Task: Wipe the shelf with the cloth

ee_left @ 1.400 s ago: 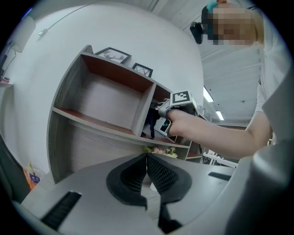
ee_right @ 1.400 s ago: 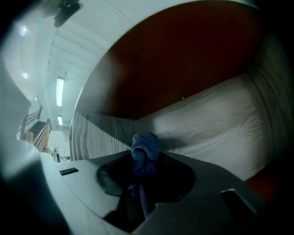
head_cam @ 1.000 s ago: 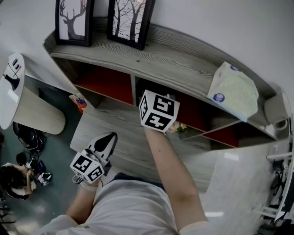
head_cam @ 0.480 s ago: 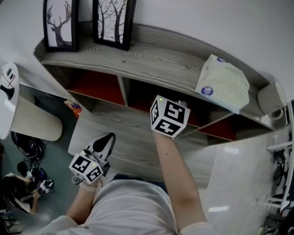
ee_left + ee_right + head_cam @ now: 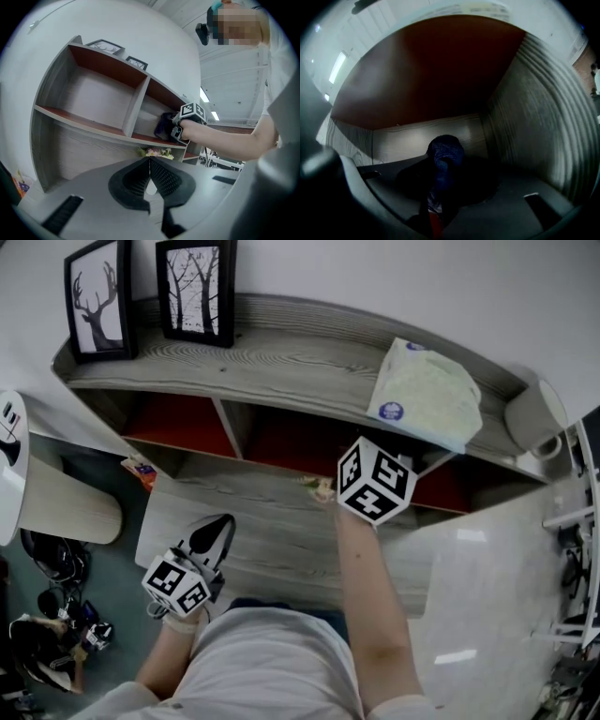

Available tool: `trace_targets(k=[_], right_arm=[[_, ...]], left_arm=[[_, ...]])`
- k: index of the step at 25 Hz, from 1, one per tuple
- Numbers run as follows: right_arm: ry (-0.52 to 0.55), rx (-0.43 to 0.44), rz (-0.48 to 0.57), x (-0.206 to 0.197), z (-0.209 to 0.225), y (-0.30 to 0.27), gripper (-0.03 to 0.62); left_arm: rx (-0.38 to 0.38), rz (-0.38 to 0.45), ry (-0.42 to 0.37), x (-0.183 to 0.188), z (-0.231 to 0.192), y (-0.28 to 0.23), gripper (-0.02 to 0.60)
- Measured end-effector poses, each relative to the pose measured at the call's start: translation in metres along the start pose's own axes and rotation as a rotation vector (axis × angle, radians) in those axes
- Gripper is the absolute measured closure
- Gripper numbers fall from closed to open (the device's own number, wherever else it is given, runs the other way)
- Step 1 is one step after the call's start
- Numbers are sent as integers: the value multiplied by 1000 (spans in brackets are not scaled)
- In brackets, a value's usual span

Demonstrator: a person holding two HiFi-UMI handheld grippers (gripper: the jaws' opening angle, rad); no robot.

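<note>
The right gripper (image 5: 438, 197), inside a shelf (image 5: 534, 122) compartment, pinches the dark blue cloth (image 5: 444, 154), which bunches up just ahead of its jaws with a side wall to its right, while the left gripper (image 5: 150, 169) hangs apart from the shelf, jaws pressed together on nothing.

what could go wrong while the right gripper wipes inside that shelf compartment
The tissue pack seems to overhang the top edge just above the right gripper; pulling out upward could knock it off.
The small flowers sit just below the compartment's front; the arm might brush them.
The cloth is bunched in the fingers, so it may wipe little surface.
</note>
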State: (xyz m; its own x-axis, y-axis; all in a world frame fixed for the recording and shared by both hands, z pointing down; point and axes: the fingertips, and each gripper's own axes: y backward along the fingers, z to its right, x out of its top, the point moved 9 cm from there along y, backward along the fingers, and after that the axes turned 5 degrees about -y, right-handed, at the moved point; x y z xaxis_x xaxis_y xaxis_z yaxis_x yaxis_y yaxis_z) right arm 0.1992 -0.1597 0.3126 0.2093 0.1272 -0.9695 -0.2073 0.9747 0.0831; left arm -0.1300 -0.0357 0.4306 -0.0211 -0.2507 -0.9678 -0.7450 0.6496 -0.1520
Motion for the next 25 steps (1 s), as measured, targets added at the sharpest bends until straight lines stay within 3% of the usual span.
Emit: trace_targets(k=[3, 6, 12, 19, 25], right_arm=[[-20, -36, -13, -5, 15, 2, 479], [43, -52, -36, -11, 17, 2, 480], [65, -82, -173, -30, 22, -2, 479], [74, -48, -330, -40, 20, -8, 480], [125, -14, -374, -43, 13, -11, 479]], left_arm=[[-7, -4, -2, 0, 2, -2, 566], [-11, -3, -4, 0, 3, -3, 566], [-5, -5, -2, -1, 4, -2, 566], [-5, -5, 3, -2, 6, -4, 566], [0, -6, 8, -4, 7, -4, 566]])
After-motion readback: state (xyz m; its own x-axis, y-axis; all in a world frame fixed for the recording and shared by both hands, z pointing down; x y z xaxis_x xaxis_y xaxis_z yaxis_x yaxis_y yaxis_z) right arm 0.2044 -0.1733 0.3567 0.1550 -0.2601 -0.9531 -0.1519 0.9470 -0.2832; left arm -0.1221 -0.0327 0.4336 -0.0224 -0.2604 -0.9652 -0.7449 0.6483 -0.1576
